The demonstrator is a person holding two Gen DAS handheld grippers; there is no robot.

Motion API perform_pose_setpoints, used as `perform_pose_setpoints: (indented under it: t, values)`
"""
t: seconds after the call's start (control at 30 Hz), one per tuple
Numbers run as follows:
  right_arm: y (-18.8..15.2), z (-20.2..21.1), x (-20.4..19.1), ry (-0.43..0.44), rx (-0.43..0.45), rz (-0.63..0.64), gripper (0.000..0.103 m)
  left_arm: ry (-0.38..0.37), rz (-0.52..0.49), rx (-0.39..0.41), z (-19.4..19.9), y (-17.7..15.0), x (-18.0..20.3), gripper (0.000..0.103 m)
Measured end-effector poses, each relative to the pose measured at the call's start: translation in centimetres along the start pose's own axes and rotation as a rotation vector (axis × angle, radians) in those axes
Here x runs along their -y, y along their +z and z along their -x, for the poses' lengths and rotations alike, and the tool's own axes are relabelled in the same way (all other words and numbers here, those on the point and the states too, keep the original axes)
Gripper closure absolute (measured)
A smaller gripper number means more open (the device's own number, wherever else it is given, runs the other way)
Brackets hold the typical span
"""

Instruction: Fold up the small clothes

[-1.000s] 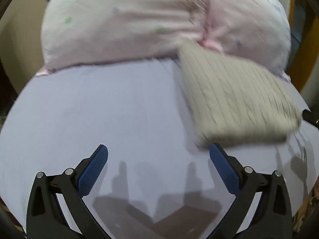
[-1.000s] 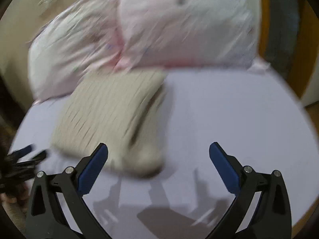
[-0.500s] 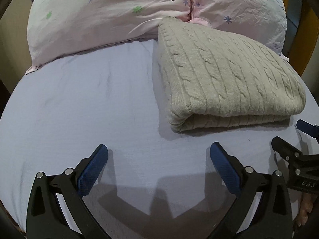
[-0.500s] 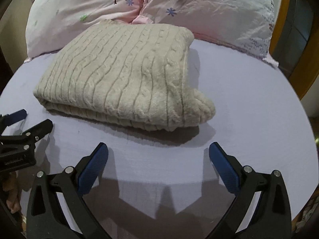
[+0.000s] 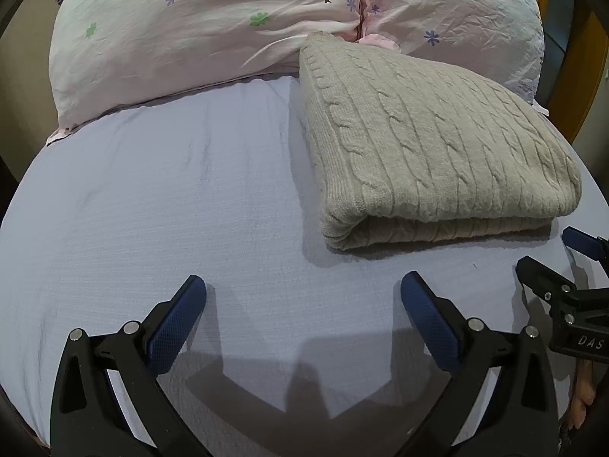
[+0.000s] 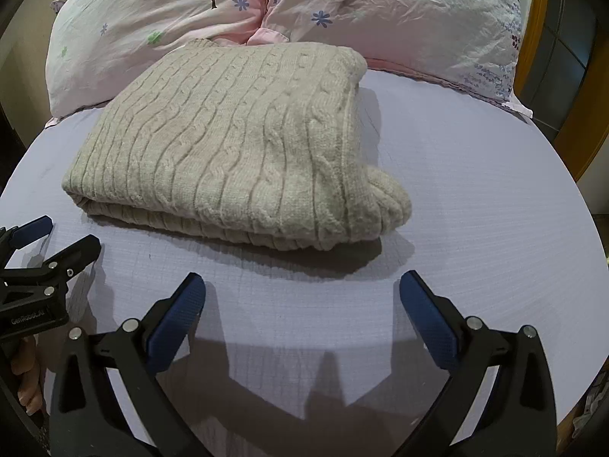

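Observation:
A beige cable-knit sweater (image 5: 430,144) lies folded into a thick rectangle on the lavender bed sheet (image 5: 152,198); it also shows in the right wrist view (image 6: 236,141). My left gripper (image 5: 302,297) is open and empty, hovering over bare sheet to the near left of the sweater. My right gripper (image 6: 302,297) is open and empty just in front of the sweater's near edge. Each gripper appears at the edge of the other's view: the right one (image 5: 563,262) and the left one (image 6: 57,240).
Two pink floral pillows (image 5: 213,26) (image 6: 399,15) lie against the far side of the bed, touching the sweater's far edge. A wooden frame (image 6: 548,38) stands at the far right.
Both grippers have settled after a fast, blurred sweep one second ago. Since half a second ago the views are nearly unchanged and the sweater lies still.

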State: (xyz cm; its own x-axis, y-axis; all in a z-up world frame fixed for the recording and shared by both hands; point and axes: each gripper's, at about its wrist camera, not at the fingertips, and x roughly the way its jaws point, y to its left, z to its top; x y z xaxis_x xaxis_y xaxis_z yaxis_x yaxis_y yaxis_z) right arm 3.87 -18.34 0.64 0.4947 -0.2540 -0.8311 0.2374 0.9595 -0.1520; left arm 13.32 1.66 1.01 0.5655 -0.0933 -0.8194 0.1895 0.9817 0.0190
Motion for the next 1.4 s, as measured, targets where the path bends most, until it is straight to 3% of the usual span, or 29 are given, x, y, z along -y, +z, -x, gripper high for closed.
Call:
perform_pose_setpoints:
  t: [1.4]
  values:
    - [-0.03, 0.06, -0.04, -0.001, 0.0, -0.002, 0.002, -0.001, -0.001, 0.0, -0.01, -0.02, -0.04, 0.001]
